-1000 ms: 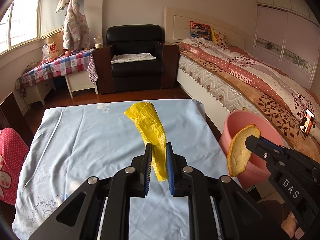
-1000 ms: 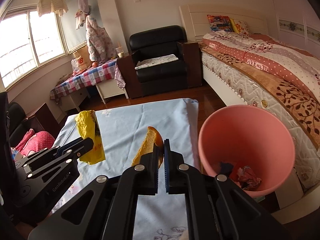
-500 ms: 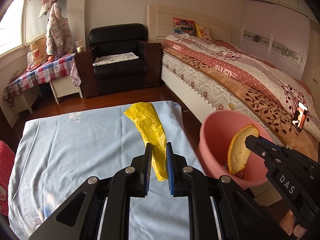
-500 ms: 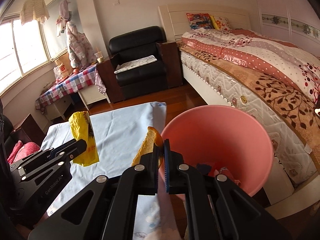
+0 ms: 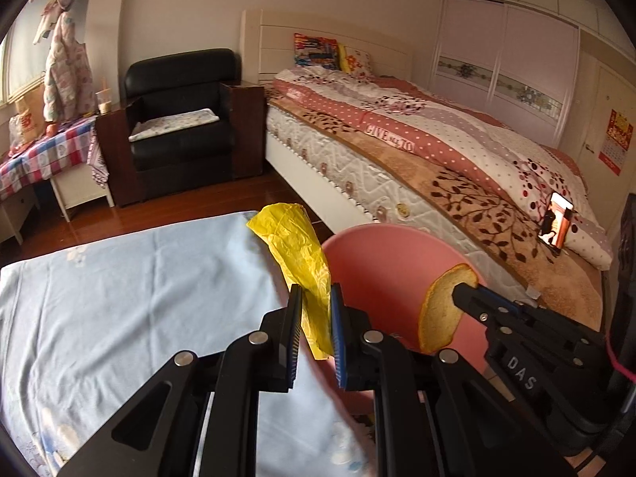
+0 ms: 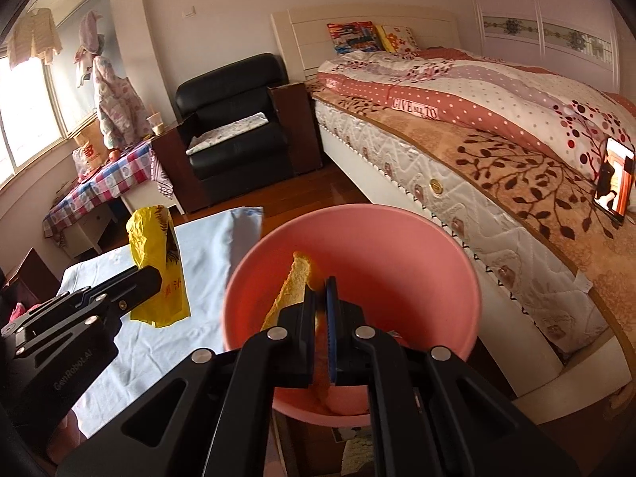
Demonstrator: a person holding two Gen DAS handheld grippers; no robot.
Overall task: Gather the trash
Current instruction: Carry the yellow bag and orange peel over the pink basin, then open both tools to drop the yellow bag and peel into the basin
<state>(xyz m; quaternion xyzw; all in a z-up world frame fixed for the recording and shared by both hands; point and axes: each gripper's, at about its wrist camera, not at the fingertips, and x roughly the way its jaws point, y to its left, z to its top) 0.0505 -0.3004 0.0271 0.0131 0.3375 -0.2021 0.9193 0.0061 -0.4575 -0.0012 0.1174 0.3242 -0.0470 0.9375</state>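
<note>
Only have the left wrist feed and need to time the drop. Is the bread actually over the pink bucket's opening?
Observer: Yes. In the right wrist view the bread slice sits inside the outline of the pink bucket rim, pinched in the right gripper.
Operator: And the yellow bag?
Observer: Not over it. The yellow bag, held by the left gripper, hangs over the blue cloth, left of the rim.
Operator: Anything in the bucket already?
Observer: Cannot tell. The right fingers cover the bottom.
</note>
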